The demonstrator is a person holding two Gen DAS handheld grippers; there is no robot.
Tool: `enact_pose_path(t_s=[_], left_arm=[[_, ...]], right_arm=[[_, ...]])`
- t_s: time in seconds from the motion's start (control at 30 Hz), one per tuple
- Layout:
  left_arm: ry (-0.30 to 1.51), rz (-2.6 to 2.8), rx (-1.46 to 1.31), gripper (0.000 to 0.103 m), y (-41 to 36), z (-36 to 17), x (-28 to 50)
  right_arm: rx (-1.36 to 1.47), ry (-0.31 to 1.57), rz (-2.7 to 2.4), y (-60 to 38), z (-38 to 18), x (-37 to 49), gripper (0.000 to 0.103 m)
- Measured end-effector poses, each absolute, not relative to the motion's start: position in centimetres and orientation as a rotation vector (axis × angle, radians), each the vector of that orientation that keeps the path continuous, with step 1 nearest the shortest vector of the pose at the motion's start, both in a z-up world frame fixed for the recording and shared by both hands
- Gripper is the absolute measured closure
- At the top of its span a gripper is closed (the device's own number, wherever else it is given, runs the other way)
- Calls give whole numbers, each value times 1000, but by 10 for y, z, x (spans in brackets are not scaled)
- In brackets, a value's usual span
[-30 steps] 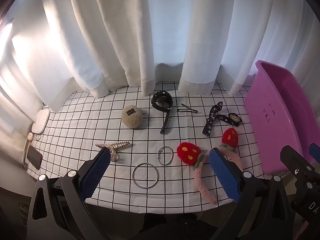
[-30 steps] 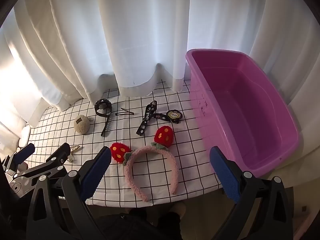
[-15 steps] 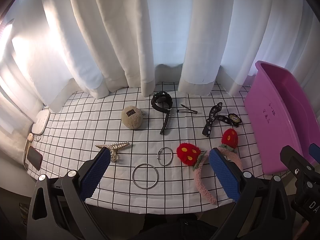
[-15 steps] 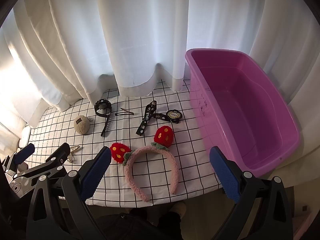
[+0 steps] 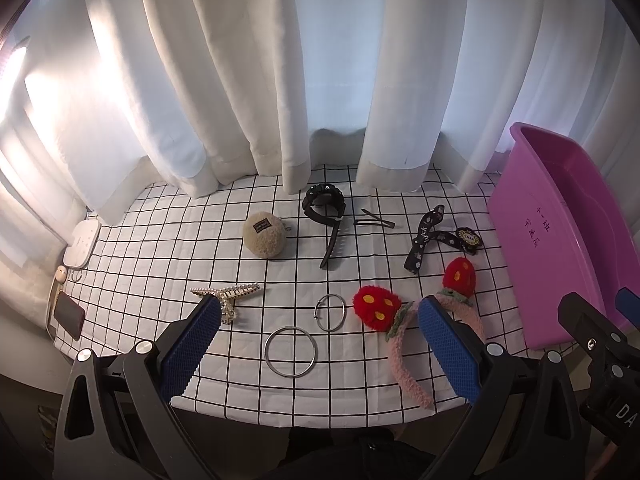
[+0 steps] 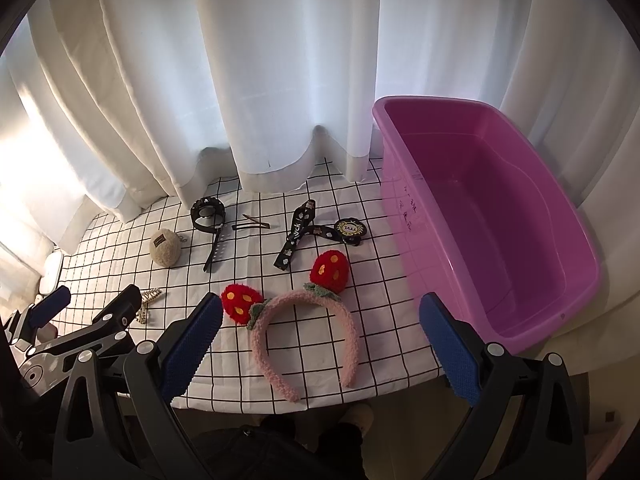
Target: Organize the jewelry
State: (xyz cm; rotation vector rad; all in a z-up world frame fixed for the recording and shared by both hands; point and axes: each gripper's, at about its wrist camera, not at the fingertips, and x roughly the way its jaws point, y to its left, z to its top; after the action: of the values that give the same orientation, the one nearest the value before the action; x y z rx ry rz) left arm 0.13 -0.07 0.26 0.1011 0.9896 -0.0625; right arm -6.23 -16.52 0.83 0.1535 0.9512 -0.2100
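Nothing moved — both grippers [image 5: 320, 336] [image 6: 320, 336] hover, splayed

Tablecloth [image 6: 360, 208] white, black grid; bin [image 6: 500, 216] purple; headband [image 6: 304, 336] pink, red yellow-dotted strawberries; curtains [image 6: 280, 60] white.

A table with a checked cloth [image 5: 160, 248] holds a purple tub [image 6: 500, 216]. Beside it lie a headband [image 6: 304, 320], two bangles [image 5: 291, 346], a watch [image 5: 324, 204] and hair clips [image 5: 226, 294].

left tongs [image 5: 318, 334] and right tongs [image 6: 320, 332] both gaping, side by side, empty
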Motion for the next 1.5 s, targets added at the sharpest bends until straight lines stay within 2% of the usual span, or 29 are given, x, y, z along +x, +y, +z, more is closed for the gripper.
enact_pose_path(t_s=[1.5], left_arm=[[1008, -62, 89, 6, 7, 0, 7]], right_arm=[[155, 956, -204, -160, 7, -58, 9]])
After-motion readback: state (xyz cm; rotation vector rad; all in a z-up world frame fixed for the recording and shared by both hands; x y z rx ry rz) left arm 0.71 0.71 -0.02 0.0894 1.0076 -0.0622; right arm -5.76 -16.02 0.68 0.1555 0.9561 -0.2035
